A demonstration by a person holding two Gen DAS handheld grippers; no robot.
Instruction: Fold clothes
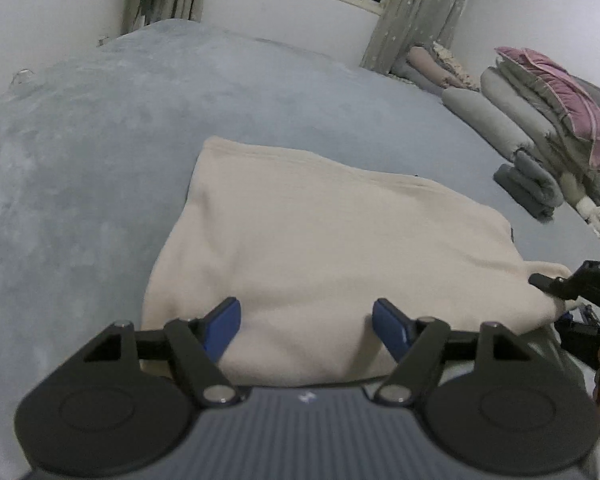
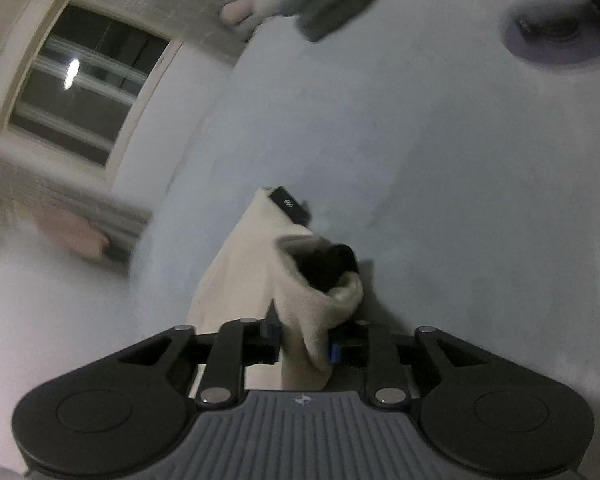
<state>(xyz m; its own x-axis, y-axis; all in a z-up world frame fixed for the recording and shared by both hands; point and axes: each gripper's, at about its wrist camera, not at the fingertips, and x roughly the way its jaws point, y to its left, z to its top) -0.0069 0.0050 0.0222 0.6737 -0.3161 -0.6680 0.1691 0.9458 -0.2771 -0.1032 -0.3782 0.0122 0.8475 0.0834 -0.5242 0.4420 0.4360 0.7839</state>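
Right tool clamped on cream garment; black label unreadable.

plain cream garment, grey-blue bedcover

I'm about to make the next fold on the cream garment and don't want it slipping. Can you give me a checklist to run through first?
1. Right gripper shut on the cream garment: ok, cloth is pinched between its fingers.
2. Left gripper ready to grab: ok, open, fingers apart over the near edge, holding nothing.
3. Garment flat on the grey bedspread: ok in the left wrist view.
4. Landing space beyond the garment: ok, bare bedspread there.
5. Folded bedding pile out of the way: ok, off to the right.
6. Depth of the right grip: cannot tell, bunched cloth hides the pads.
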